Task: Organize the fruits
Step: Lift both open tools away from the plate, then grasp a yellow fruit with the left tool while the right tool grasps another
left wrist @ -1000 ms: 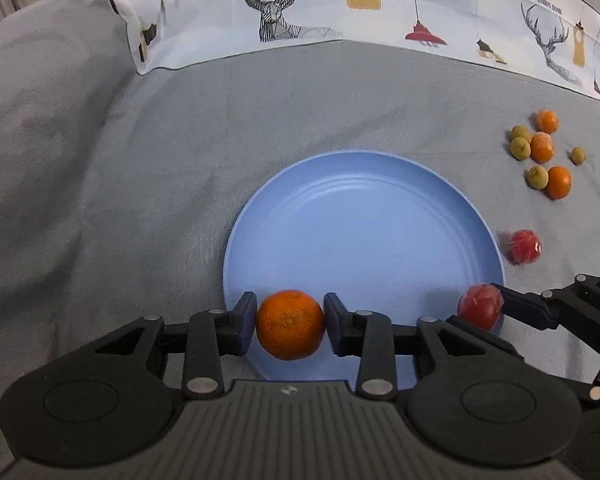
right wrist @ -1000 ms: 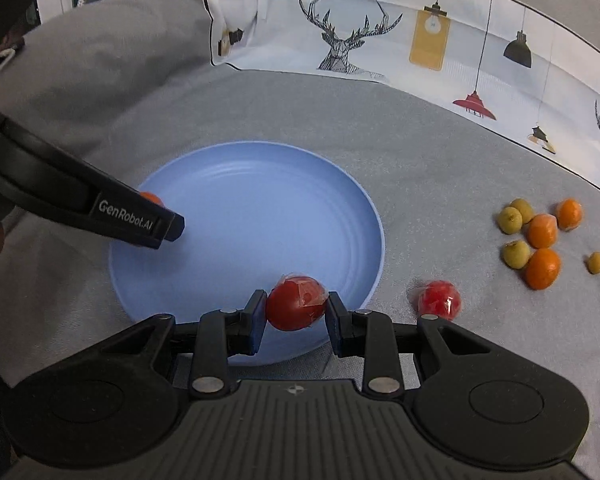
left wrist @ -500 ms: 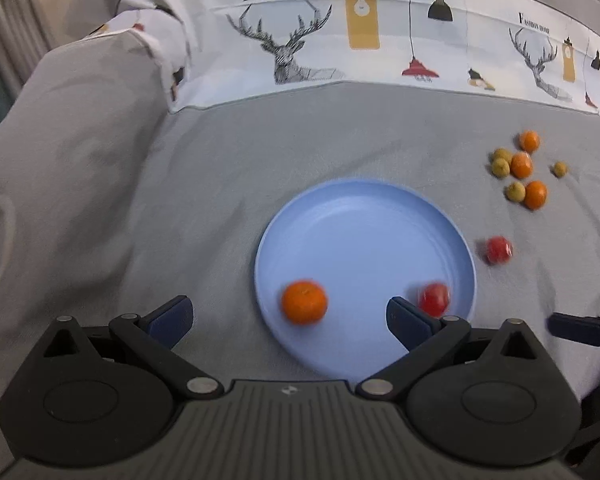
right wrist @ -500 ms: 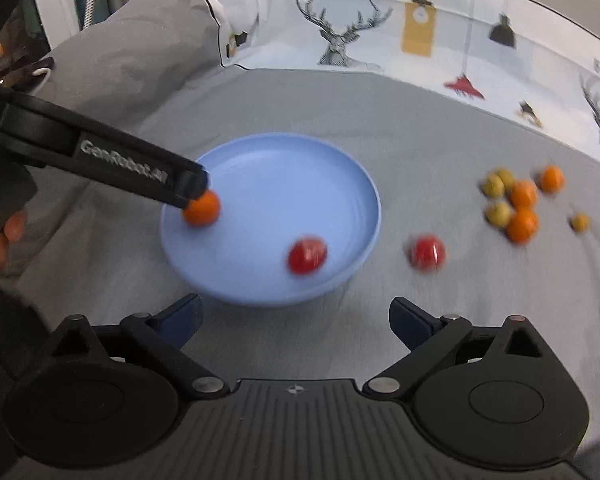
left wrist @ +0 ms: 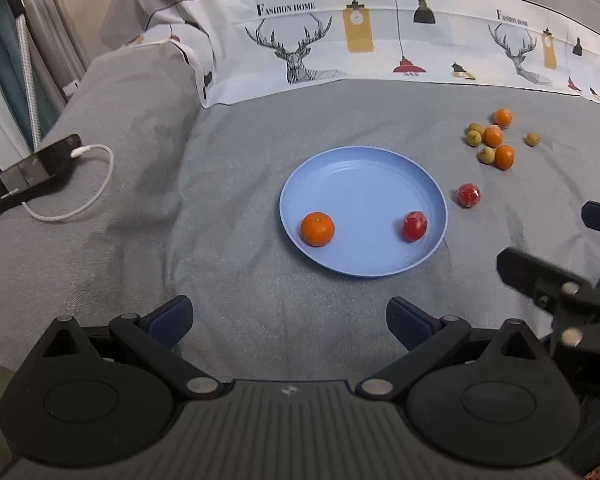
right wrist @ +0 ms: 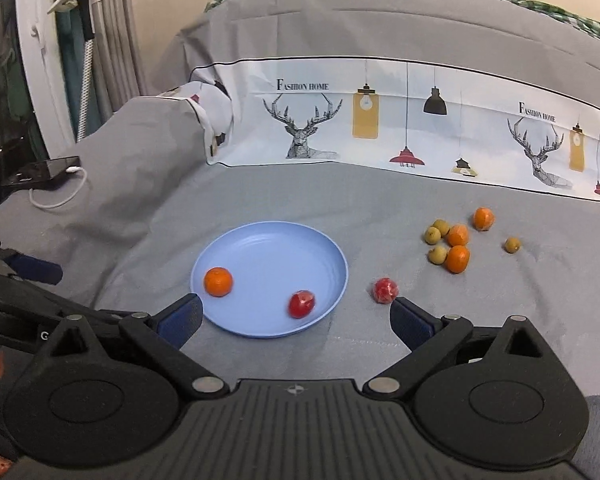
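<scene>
A blue plate [left wrist: 364, 184] [right wrist: 276, 248] lies on the grey cloth. An orange [left wrist: 317, 229] [right wrist: 218, 281] and a red fruit [left wrist: 415, 225] [right wrist: 301, 303] lie in it. A second red fruit [left wrist: 468, 195] [right wrist: 385, 290] lies on the cloth just right of the plate. A cluster of small oranges [left wrist: 504, 156] [right wrist: 457, 258] and yellow-green fruits [left wrist: 486, 155] [right wrist: 437, 254] lies further right. My left gripper [left wrist: 288, 322] is open and empty, pulled back from the plate. My right gripper [right wrist: 296, 320] is open and empty, near the plate's front edge.
A dark phone [left wrist: 40, 164] [right wrist: 44, 170] with a white cable [left wrist: 96, 184] lies at the far left. A printed deer-pattern cloth [left wrist: 380, 52] runs along the back. The right gripper's fingers [left wrist: 540, 276] show at the right of the left wrist view.
Both grippers opened and let go of the orange and the red fruit, which now lie in the plate. Both grippers then pulled back and up away from the plate.
</scene>
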Motion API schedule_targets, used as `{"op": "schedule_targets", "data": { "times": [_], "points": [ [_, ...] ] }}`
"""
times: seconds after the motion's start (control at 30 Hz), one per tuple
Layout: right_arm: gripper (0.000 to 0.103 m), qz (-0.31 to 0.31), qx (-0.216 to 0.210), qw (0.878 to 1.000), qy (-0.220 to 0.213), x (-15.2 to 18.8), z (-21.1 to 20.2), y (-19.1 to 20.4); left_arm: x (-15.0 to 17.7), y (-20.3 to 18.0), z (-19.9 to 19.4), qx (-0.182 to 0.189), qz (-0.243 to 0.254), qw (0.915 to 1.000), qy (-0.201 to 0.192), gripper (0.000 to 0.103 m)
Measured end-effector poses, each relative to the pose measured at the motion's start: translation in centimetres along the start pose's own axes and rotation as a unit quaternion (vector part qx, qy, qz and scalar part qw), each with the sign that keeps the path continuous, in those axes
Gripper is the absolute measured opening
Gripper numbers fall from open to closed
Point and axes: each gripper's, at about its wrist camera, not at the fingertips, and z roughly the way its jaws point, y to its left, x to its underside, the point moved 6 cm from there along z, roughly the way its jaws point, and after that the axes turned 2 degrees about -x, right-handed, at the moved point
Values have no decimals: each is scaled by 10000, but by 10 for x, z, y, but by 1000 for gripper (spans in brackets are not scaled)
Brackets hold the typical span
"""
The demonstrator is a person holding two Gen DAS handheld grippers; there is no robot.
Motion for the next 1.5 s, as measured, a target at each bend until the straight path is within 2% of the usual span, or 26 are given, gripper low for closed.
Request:
{"op": "schedule_targets", "data": {
  "times": [0.47,0.87,1.1,1.27,1.4,1.5],
  "points": [
    [100,-62,20,9999,-137,7,-22,5,2,-5,-18,-52,-19,9999,-147,103],
    [100,-101,-86,9999,32,8,-11,9,2,1,-13,-149,-17,9999,-52,103],
    [100,60,-69,9999,129,9,6,3,-10,-1,2,-145,77,9998,142,103],
    [100,325,194,9993,53,10,17,-31,-39,-18,11,-156,201,9997,-10,103],
    [100,684,707,9951,20,14,33,-81,-71,-43,27,-75,349,9994,6,103],
    [100,974,1150,9886,-45,14,50,-126,-101,-71,49,128,503,9986,49,103]
  ]
}}
